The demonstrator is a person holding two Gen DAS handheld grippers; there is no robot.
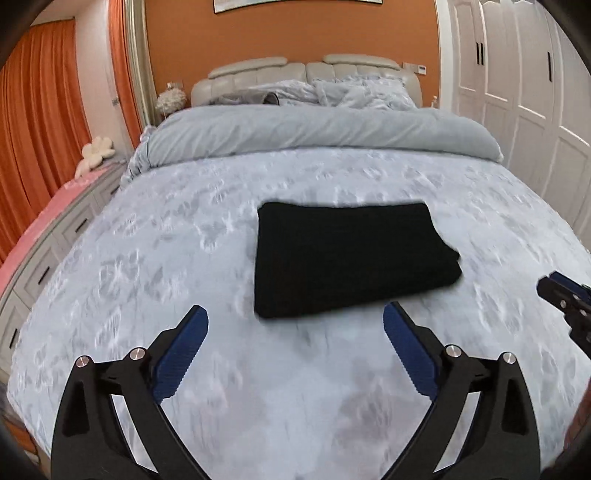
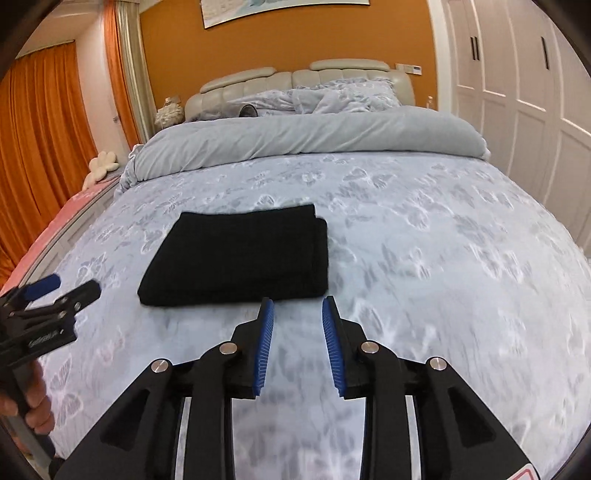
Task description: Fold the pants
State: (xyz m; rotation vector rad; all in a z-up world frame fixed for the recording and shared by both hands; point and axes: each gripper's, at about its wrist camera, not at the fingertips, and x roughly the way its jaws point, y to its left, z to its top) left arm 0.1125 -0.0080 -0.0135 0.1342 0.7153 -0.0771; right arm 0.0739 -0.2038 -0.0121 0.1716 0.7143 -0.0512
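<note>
Nearest you: your left hand-held gripper (image 1: 295,317), black frame with blue ribbed pads, jaws spread wide, nothing between them, held above the bed and clear of the cloth. In the right wrist view it shows at the left edge, with your hand (image 2: 35,402) wrapped on its grip.

Beside it: your right hand-held gripper (image 2: 297,306), same build, jaws set to a narrow gap, empty, the pads touching nothing. Its tips sit just short of the near edge of the pants.

Next: the pants (image 1: 351,258), black, folded into a flat, thick rectangle, lying on the bedspread (image 1: 147,258) about midway up the bed and apart from both grippers. The folded layers show along the right side.

The bedspread itself: pale blue with a grey butterfly and flower print, smooth around the pants.

Further up: a plain grey duvet (image 1: 314,129) rolled in a long band across the bed, then rumpled pillows (image 1: 362,90) against a cream padded headboard (image 1: 258,74).

Far edge: orange wall, a picture frame (image 2: 284,9) at the top, orange curtains (image 1: 40,122) to the left, white wardrobe doors (image 1: 517,74) to the right, a low drawer unit (image 1: 55,251) with a pink top along the left side of the bed.
</note>
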